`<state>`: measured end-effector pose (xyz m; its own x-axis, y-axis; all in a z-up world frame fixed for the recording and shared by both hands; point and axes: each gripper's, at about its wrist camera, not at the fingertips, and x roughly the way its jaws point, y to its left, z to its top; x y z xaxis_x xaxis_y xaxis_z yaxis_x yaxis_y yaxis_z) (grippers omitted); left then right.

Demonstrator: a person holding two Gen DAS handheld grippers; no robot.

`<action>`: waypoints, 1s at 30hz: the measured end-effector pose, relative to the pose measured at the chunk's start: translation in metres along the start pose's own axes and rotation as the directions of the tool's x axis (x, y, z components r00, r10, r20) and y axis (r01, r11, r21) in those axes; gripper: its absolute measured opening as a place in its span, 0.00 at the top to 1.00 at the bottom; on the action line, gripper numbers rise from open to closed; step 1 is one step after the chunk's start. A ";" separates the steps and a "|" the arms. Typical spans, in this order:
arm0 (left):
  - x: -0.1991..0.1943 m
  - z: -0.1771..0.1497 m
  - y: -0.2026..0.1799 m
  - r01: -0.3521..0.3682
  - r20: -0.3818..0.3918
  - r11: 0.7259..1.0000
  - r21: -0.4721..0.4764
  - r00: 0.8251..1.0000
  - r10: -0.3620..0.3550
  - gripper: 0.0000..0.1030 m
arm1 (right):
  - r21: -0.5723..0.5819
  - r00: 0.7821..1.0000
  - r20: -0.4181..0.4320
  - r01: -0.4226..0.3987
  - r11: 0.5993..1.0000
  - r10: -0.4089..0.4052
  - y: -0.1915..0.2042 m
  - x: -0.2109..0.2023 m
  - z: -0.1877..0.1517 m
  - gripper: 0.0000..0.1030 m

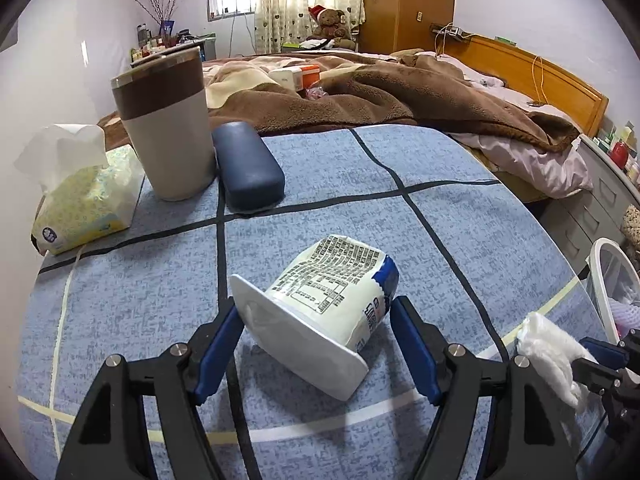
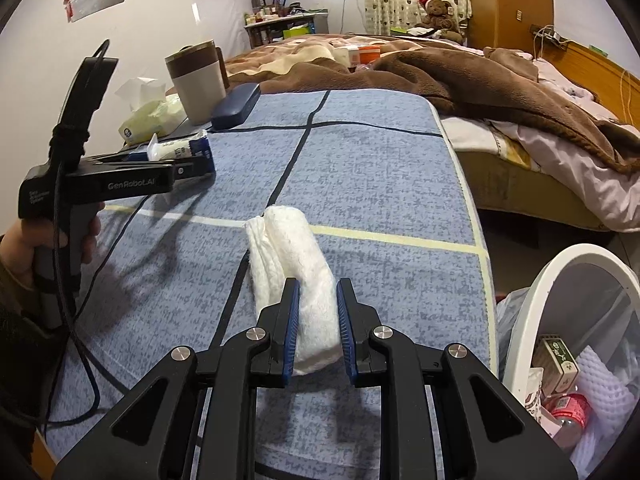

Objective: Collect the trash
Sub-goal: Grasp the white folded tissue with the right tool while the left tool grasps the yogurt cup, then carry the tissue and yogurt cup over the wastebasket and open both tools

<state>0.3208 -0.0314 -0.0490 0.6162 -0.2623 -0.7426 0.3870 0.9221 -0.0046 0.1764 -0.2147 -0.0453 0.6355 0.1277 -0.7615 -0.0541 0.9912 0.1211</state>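
Left gripper open around a tipped yogurt cup (pads apparently not touching), on the blue checked cloth, right gripper clamping a white tissue wad, bin beside the table.

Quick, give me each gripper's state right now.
Left gripper: around the tipped yogurt cup; whether the pads press on it cannot be told.
Right gripper: shut on the white tissue wad.
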 end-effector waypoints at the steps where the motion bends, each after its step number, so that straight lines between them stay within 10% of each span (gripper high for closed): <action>1: -0.001 0.000 -0.001 -0.003 0.004 1.000 -0.002 1.000 0.003 0.26 | -0.001 1.000 0.000 0.002 1.000 -0.002 0.000 0.000 0.000 0.81; 30: -0.108 -0.018 -0.052 0.029 0.155 0.999 0.018 0.987 -0.031 0.26 | 0.049 0.986 0.166 0.014 0.999 -0.022 -0.013 -0.083 -0.016 0.81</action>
<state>0.2218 -0.0461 0.0191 0.7029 -0.3316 -0.6293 0.4163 0.9091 -0.0141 0.1126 -0.2372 0.0060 0.7555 0.0986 -0.6477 -0.0077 0.9899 0.1417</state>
